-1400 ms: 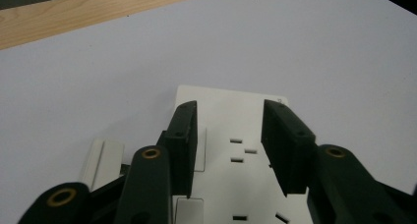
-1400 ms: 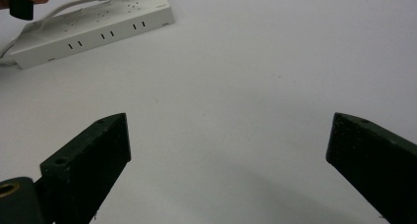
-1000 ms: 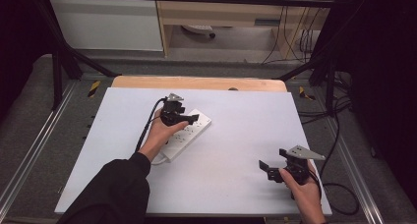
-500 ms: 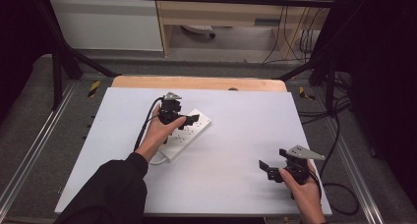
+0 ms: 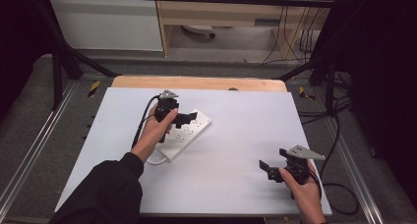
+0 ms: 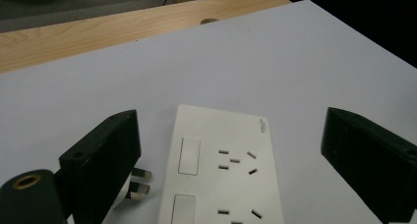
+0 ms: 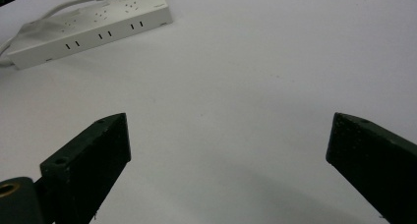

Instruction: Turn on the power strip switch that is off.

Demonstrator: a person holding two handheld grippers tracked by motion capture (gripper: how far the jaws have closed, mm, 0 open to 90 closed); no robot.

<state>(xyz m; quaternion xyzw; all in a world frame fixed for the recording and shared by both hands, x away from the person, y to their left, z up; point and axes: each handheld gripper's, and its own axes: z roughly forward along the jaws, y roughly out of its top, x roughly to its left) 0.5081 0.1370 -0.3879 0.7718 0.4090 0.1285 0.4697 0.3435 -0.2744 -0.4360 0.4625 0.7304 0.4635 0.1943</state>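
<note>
Nearest me, my right tongs (image 5: 271, 168) hover with jaws spread wide and nothing between them, well apart from the power strip (image 5: 184, 134) and to its right. My left tongs (image 6: 231, 155) sit just above the strip; their jaws have just been opening and now stand apart, astride its socket face without pressing it. The strip lies flat on the white worktop (image 5: 246, 121), and the plug (image 6: 135, 181) lies just beside its left edge. I judge the strip rigid, light and smooth, likely to slide; gripping across its narrow sides should hold best.
</note>
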